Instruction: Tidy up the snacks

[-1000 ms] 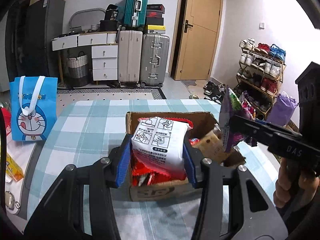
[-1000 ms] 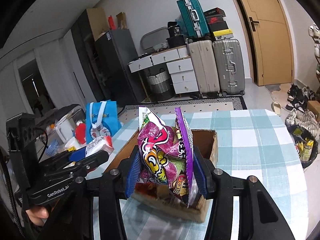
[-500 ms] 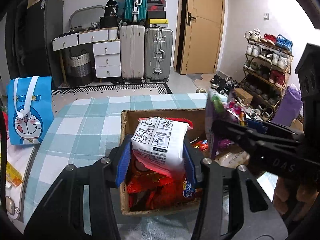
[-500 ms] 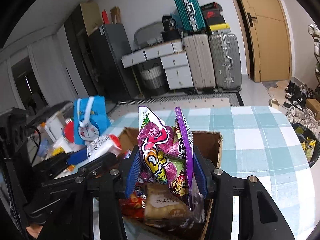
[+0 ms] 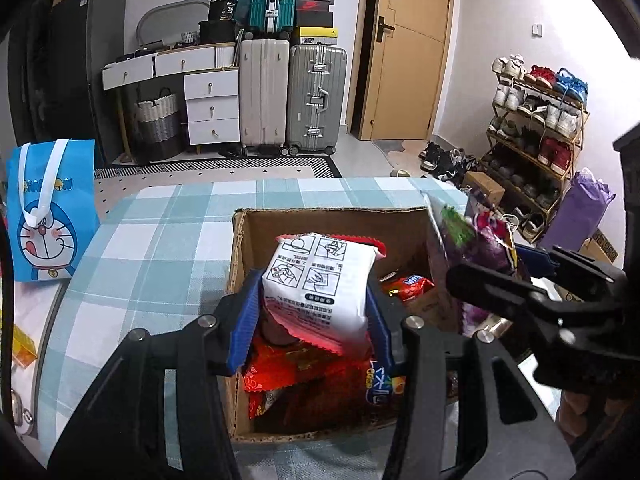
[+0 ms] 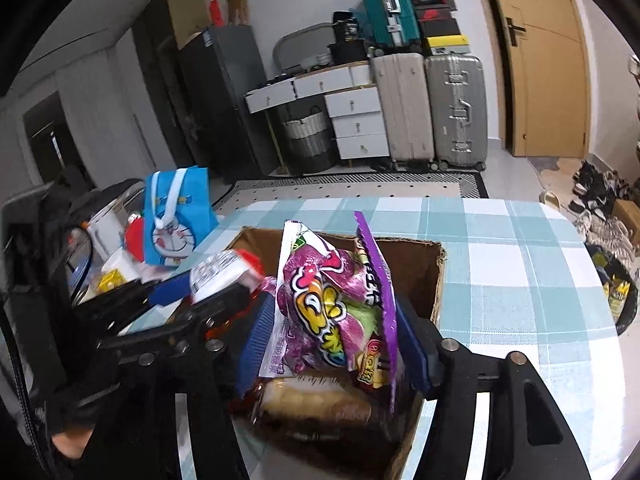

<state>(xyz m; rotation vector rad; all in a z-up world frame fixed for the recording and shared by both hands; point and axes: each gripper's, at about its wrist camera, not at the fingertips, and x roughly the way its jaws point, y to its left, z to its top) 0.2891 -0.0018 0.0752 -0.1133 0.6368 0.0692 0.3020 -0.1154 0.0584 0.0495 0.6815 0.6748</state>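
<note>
Snacks: white packet (image 5: 320, 280) pinched in left gripper (image 5: 312, 320) over box (image 5: 240, 240); purple packets (image 6: 332, 312) between right gripper (image 6: 332, 344) jaws, just opening. Advice: release low, inside walls.

A cardboard box (image 5: 240, 248) sits on the table (image 5: 160, 248), with snack packs (image 5: 304, 364) lying inside it. To its left a tote bag (image 5: 48, 216) stands at the table's edge. Behind the table suitcases (image 5: 292, 96) stand beside drawers (image 5: 208, 104); a shoe rack (image 5: 536, 120) is probably against the right wall.
</note>
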